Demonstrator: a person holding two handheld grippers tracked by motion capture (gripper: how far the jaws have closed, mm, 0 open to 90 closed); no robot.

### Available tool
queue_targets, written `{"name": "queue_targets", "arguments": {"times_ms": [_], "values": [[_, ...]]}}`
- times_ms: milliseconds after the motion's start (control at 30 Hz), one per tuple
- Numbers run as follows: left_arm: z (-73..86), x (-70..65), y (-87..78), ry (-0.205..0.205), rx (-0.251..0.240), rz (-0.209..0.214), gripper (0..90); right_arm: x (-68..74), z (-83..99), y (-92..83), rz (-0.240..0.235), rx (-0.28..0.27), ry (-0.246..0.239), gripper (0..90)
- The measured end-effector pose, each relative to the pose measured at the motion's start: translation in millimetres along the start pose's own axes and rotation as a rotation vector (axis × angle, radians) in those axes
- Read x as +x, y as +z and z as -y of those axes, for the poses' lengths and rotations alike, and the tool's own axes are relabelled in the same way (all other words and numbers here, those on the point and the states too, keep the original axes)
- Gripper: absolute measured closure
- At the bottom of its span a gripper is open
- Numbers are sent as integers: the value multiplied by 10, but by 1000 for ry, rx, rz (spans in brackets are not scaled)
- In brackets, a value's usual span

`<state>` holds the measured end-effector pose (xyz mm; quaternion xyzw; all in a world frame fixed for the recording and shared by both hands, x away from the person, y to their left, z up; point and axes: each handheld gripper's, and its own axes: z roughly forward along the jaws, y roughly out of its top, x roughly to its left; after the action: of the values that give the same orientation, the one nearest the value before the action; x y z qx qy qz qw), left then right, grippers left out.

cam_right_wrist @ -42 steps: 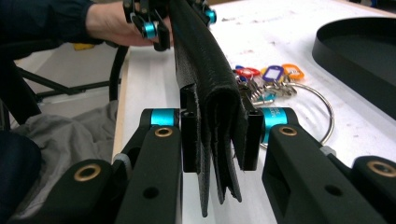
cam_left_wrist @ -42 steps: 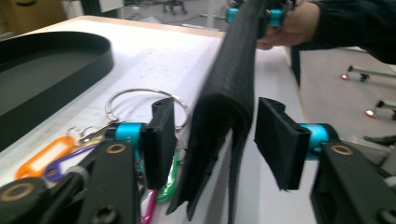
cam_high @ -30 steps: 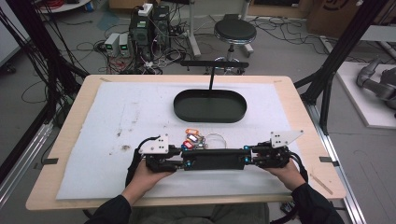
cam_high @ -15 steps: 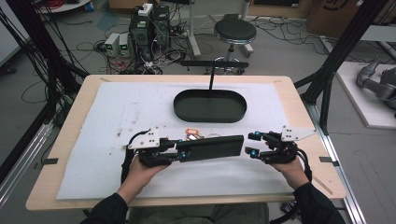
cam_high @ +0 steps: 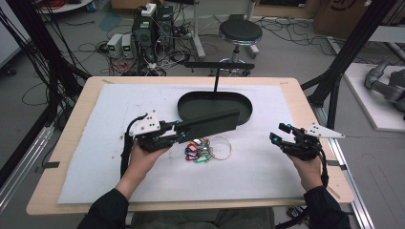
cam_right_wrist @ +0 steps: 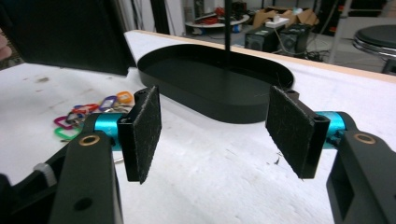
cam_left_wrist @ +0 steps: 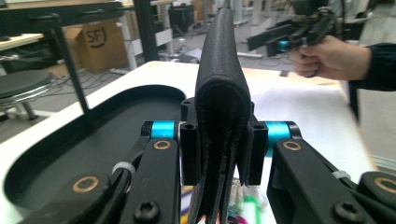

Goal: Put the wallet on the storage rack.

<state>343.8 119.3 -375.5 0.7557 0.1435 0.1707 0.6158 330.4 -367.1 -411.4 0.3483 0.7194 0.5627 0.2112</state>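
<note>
- One end of the pouch (cam_high: 210, 123) stays clamped in the left gripper (cam_high: 177, 134), mid-frame, lifting it toward the tray (cam_high: 243, 113).
- Right gripper (cam_high: 276, 137), jaws just opening, empty at right.

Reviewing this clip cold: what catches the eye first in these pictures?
First, the long black pouch clamped at one end in the left hand-held gripper, raised over the bunch of coloured key tags at mid-table. Behind it sits the black oval tray. At the right, the right hand-held gripper is apart, its jaws just opened with nothing between them.
</note>
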Motion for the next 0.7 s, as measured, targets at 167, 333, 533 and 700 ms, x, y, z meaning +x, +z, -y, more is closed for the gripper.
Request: {"name": "queue_targets", "arguments": {"times_ms": [167,333,533,700], "values": [[-29,91,98,3,-2,-40,740,-23,13,-1,17,11,4,367],[-53,224,254,1,10,-78,740,-28,16,-2,25,12,3,367],[-82,327,390,0,14,-82,740,-46,24,4,32,19,12,367],[-65,436,497,-7,28,-97,740,-57,27,3,36,21,18,367]]}}
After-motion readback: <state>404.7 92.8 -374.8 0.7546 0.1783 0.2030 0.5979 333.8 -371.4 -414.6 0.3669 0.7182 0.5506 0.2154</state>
